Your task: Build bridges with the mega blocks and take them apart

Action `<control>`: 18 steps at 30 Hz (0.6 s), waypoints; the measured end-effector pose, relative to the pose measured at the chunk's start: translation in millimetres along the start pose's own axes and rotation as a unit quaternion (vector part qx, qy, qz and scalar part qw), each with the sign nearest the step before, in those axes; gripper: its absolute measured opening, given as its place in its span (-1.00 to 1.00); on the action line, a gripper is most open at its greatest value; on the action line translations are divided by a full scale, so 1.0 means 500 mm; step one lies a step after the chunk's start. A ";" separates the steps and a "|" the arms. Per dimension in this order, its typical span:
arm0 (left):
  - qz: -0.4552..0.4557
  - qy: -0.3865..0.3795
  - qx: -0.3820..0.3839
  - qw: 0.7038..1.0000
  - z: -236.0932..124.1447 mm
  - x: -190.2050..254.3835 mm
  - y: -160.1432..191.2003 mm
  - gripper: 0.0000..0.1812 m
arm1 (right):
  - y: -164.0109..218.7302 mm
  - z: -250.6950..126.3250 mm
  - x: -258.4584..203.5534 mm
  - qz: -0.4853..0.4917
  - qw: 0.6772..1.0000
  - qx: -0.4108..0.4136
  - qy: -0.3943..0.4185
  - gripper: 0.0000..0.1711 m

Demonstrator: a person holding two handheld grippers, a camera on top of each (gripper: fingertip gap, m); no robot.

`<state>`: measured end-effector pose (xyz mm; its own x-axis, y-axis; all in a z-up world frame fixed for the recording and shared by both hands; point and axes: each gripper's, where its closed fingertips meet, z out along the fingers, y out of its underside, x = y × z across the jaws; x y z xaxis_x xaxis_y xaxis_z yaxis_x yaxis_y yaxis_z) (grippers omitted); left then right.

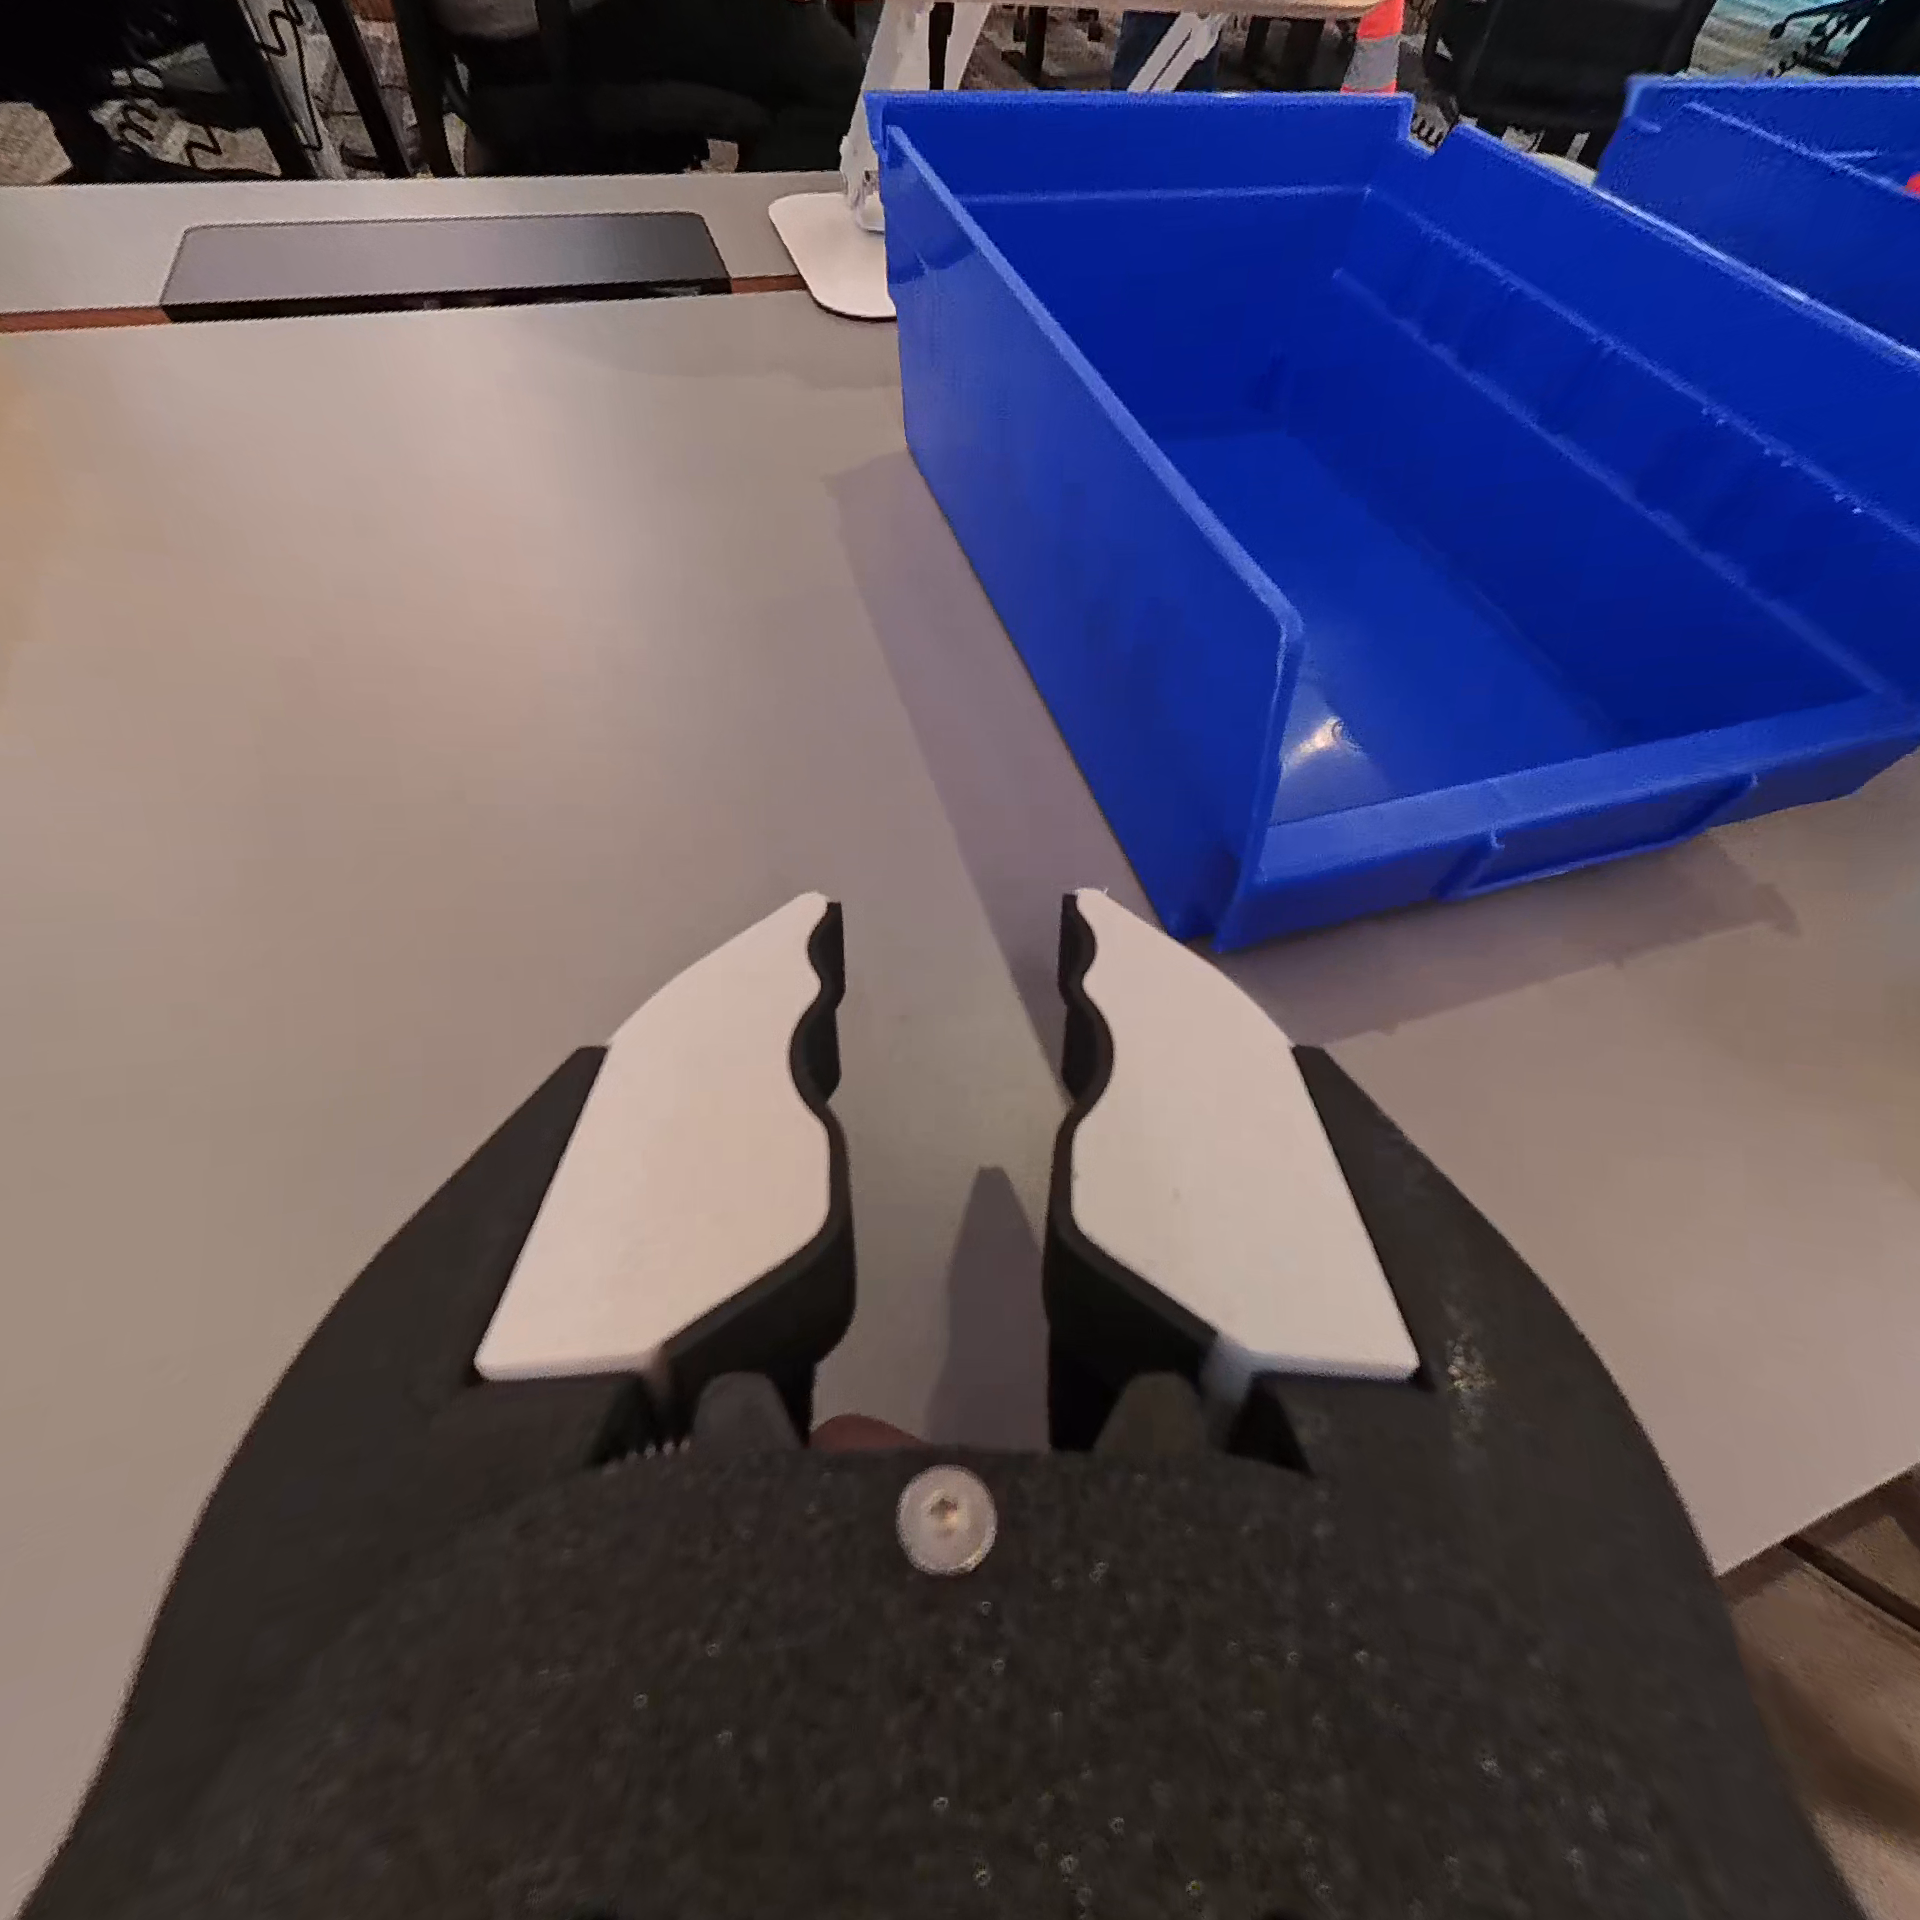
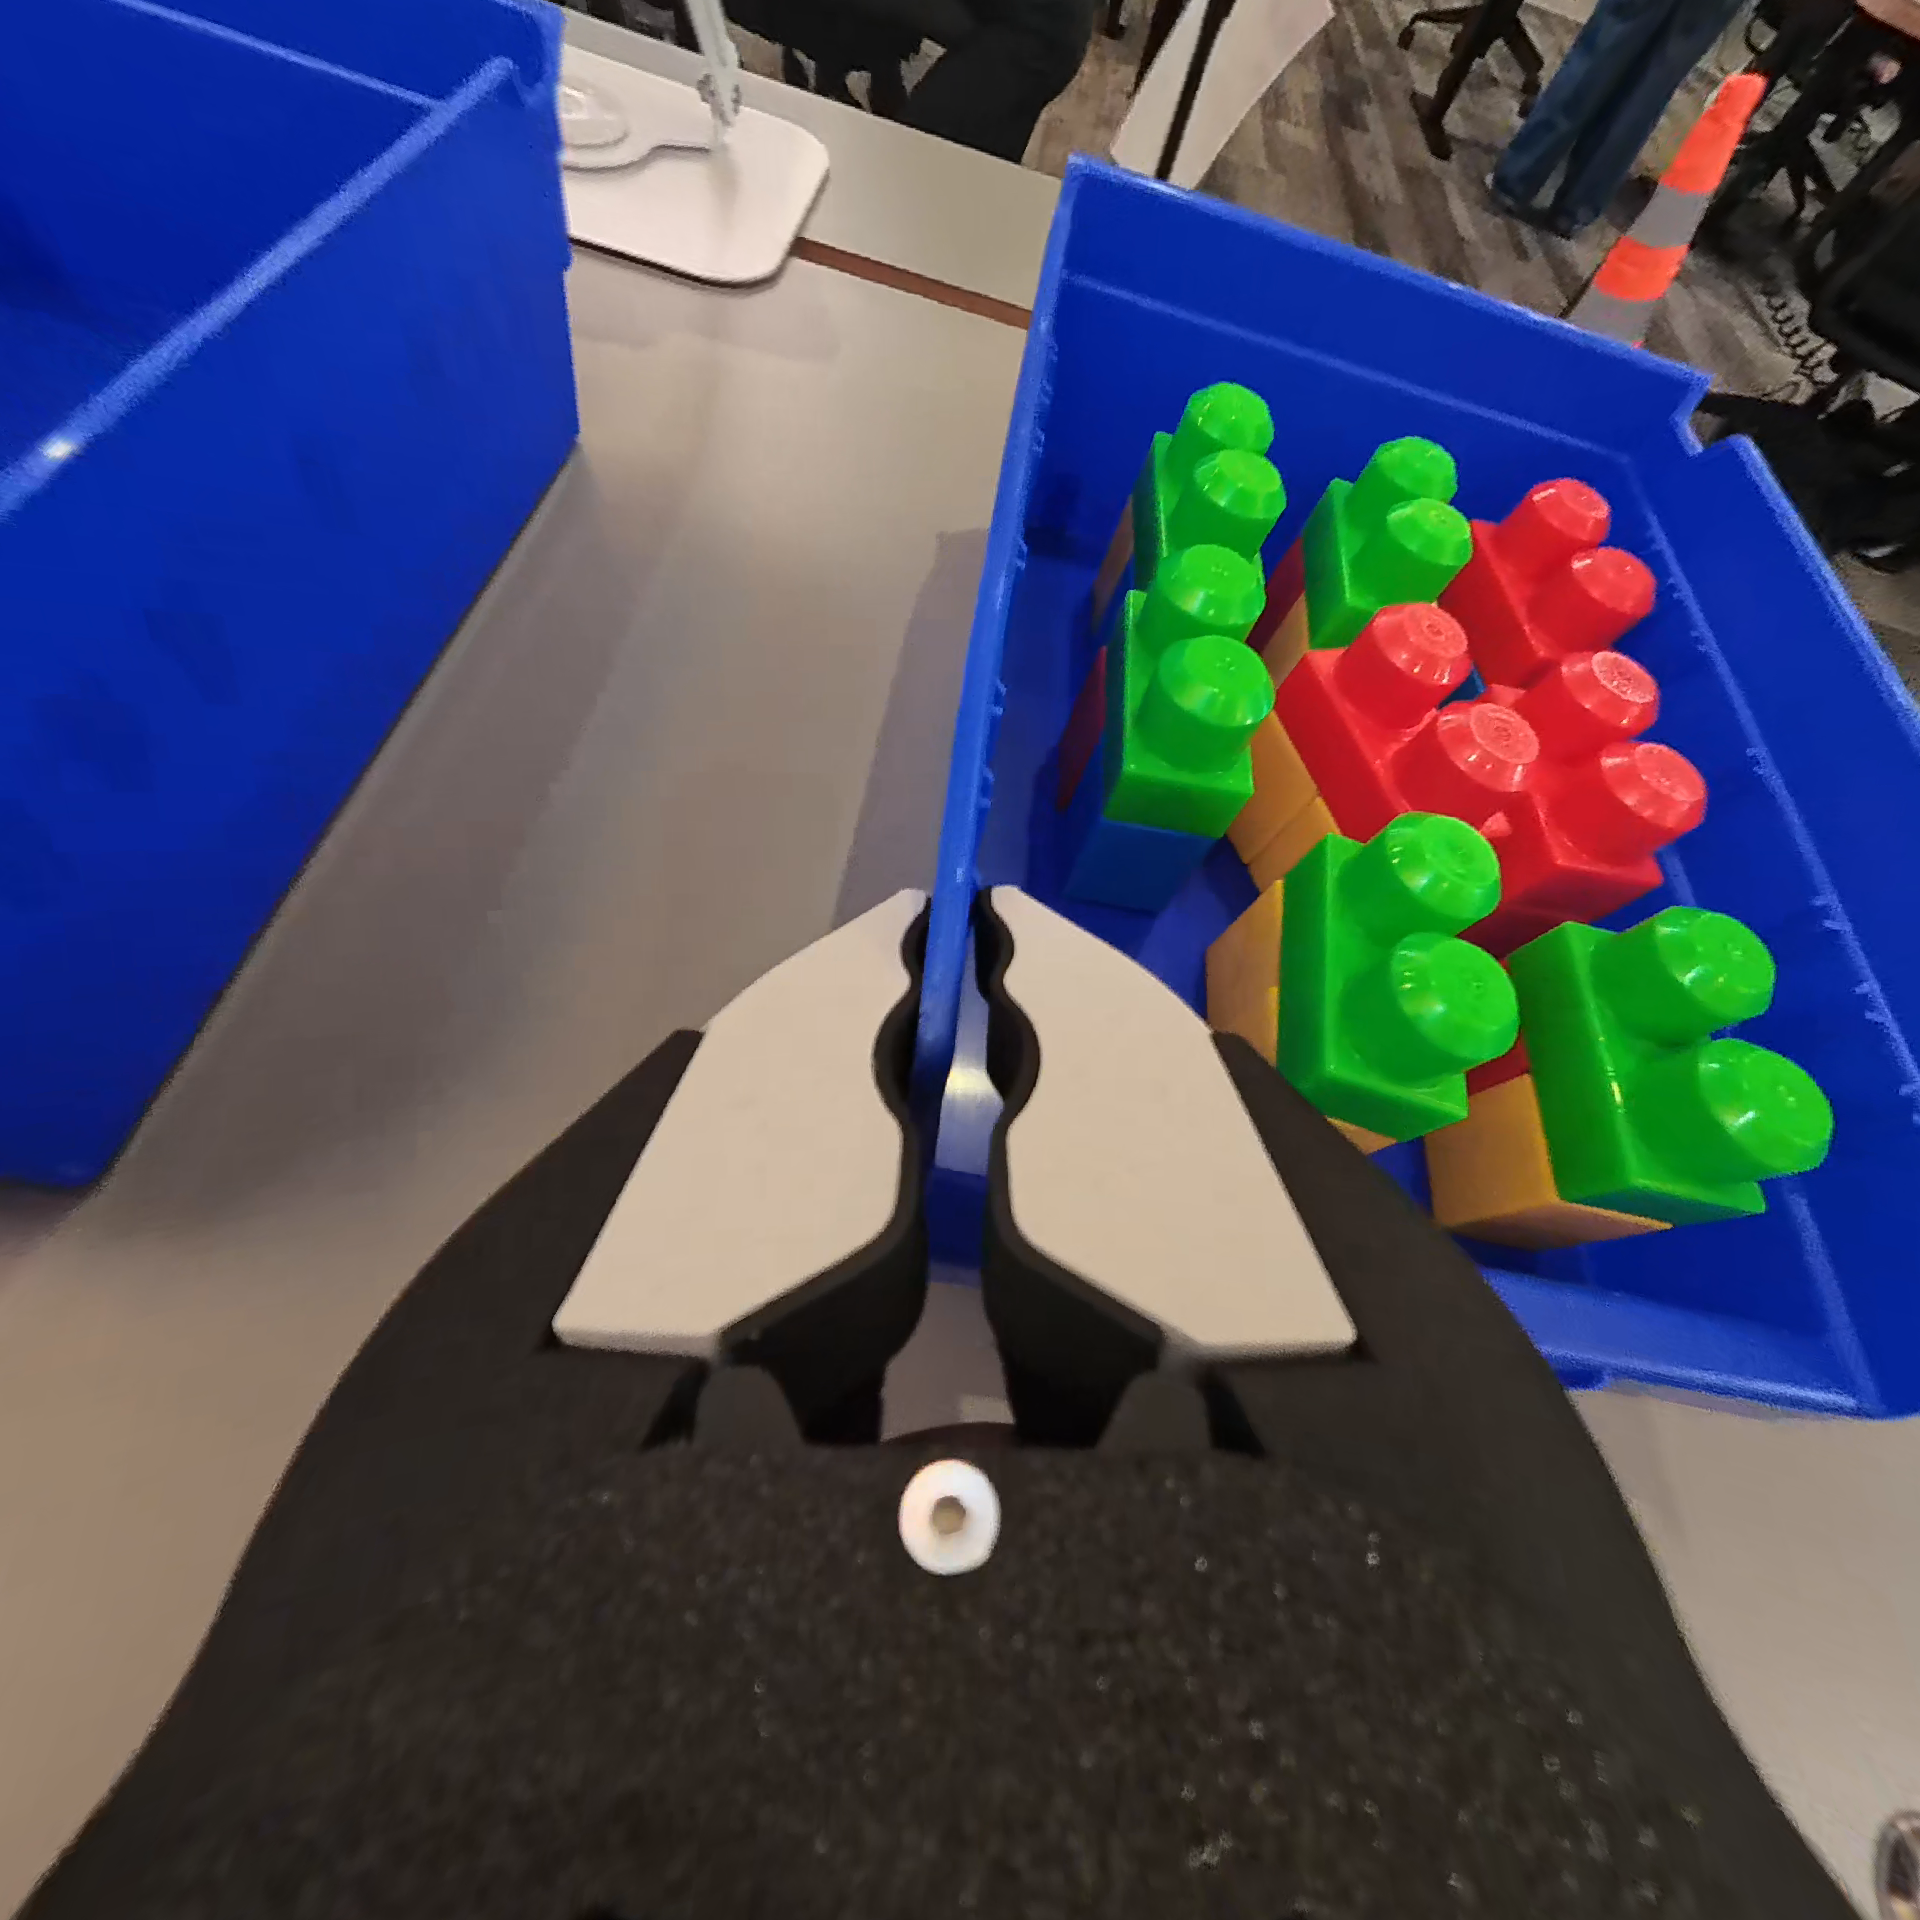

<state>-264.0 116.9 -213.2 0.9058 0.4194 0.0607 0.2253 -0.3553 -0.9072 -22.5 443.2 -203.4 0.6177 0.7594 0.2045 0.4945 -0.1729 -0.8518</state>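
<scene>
In the right wrist view a blue bin [image 2: 1382,343] holds several stacked mega blocks: green ones [image 2: 1195,727], red ones [image 2: 1382,717] and orange ones [image 2: 1496,1164] beneath. My right gripper [image 2: 951,914] is shut on the left wall of that bin [image 2: 971,727], one finger outside and one inside. In the left wrist view my left gripper [image 1: 951,914] is open and empty above the grey table [image 1: 416,675], just left of the near corner of an empty blue bin [image 1: 1091,540].
The empty blue bin also shows at the left of the right wrist view [image 2: 260,520]. A white stand base [image 2: 707,187] sits behind, between the bins. A black panel [image 1: 447,260] is set into the table's far side. An orange cone [image 2: 1673,208] stands on the floor beyond. One gripper's finger ends stand about 40 centimeters off the other's.
</scene>
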 end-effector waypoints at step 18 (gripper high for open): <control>0.004 0.010 -0.006 1.000 -0.001 0.010 0.005 -0.57 | -0.094 0.090 -0.177 0.004 0.998 0.016 -0.063 -0.79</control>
<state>-258.7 117.9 -215.1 0.9143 0.4002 0.0623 0.2224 -0.3676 -0.9030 -127.8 412.5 -203.3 0.5380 0.8316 0.1378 0.4694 -0.1599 -0.8684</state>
